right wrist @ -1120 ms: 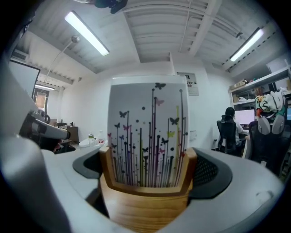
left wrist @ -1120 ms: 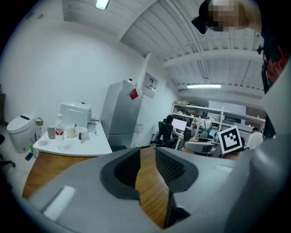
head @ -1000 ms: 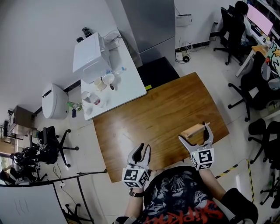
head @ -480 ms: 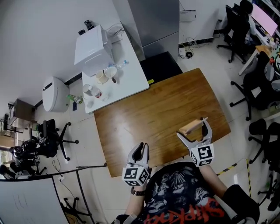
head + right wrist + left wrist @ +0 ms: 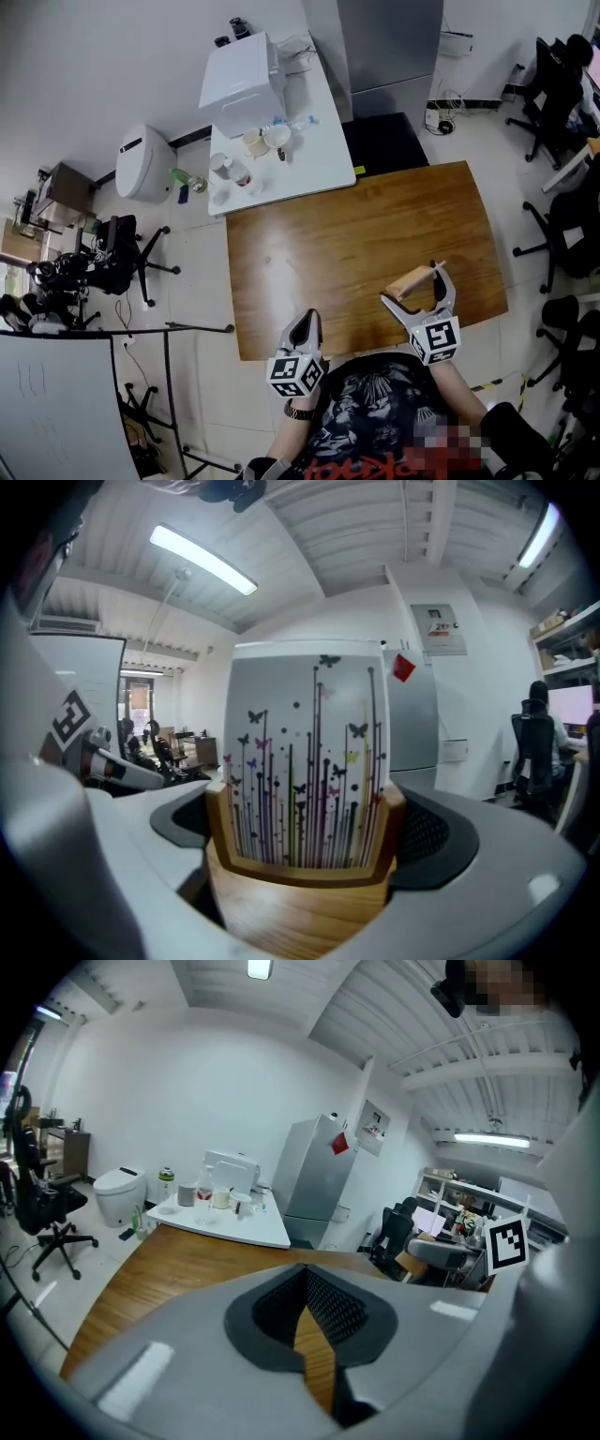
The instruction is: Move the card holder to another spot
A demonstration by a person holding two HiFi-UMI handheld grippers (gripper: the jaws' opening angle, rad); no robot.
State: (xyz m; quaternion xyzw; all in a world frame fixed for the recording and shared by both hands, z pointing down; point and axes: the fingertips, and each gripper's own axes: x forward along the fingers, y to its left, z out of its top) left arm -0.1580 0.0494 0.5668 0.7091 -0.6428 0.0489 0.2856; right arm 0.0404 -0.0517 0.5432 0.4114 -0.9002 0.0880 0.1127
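Over wooden table [image 5: 328,234], right gripper [image 5: 414,285]'s fingers [image 5: 444,287] clamp card holder [image 5: 407,278].

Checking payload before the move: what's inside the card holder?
A white card printed with butterflies and stems stands upright in the wooden card holder. The holder's front lip covers the card's bottom edge, and any cards behind it are hidden.

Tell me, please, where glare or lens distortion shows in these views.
Head view: pale glare on the wooden table. Left gripper view: fisheye, dark corners, shut left gripper fills the foreground. Right gripper view: fisheye, bright ceiling light; card holder sharp.
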